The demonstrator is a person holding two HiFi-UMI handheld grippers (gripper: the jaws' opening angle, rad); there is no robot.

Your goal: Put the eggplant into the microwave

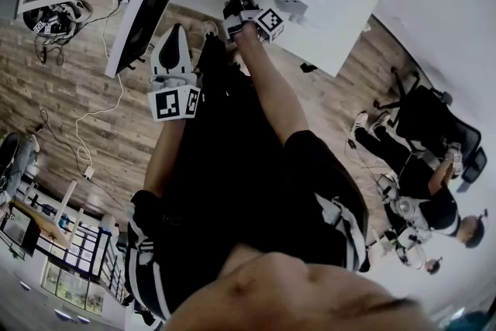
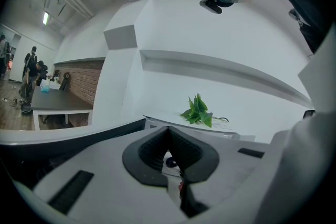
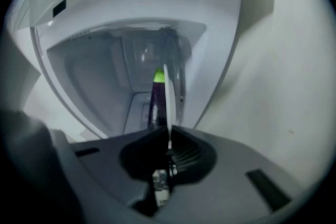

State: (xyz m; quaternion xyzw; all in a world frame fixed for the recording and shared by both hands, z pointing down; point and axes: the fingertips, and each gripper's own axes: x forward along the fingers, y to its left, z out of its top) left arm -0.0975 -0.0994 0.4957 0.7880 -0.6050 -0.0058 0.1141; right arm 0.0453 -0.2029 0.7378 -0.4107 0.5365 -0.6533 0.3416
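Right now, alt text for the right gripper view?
The right gripper holds a dark purple eggplant, green stem end forward, pointing into the open white microwave. The jaws are closed on the eggplant, and the microwave's pale inner walls fill most of the frame.

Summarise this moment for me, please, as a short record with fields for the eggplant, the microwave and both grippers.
eggplant: dark purple, green stem end pointing into the cavity, held at its near end
microwave: door open, white cavity
right gripper: shut on the eggplant, at the microwave's mouth
left gripper: jaws together, nothing between them, held back from the microwave
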